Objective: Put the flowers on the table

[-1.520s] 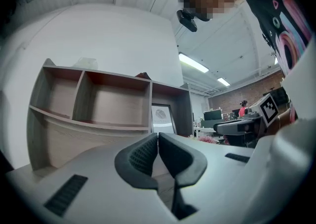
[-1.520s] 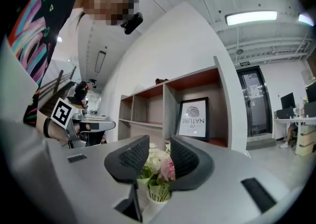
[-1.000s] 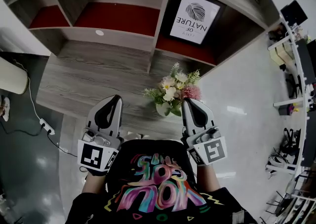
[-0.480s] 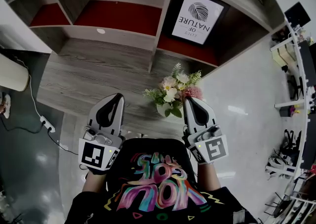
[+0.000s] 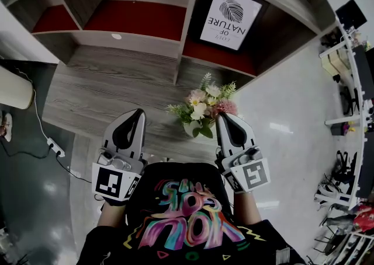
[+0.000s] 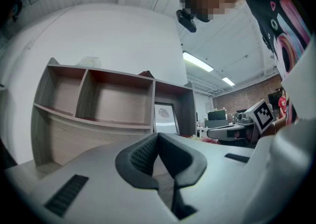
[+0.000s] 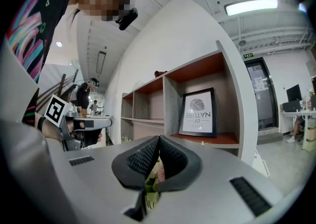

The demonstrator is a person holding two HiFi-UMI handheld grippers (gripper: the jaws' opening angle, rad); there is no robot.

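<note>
A bunch of pale and pink flowers point(image 5: 201, 106) with green leaves stands in a small white vase point(image 5: 191, 130) on the grey wooden table point(image 5: 105, 89), close to its right front corner. My right gripper point(image 5: 221, 115) is level just right of the bunch, its jaws shut tip to tip. In the right gripper view the flowers point(image 7: 154, 176) show only through the gap under the shut right gripper point(image 7: 159, 138), and nothing is clamped that I can see. My left gripper point(image 5: 138, 112) hovers over the table's front edge to the left of the vase, shut and empty point(image 6: 158, 135).
A shelf unit point(image 5: 134, 18) with red-floored compartments runs along the back of the table. A framed print point(image 5: 231, 16) leans in its right compartment. A power strip point(image 5: 55, 148) and cable lie on the dark floor at the left. White floor spreads out to the right.
</note>
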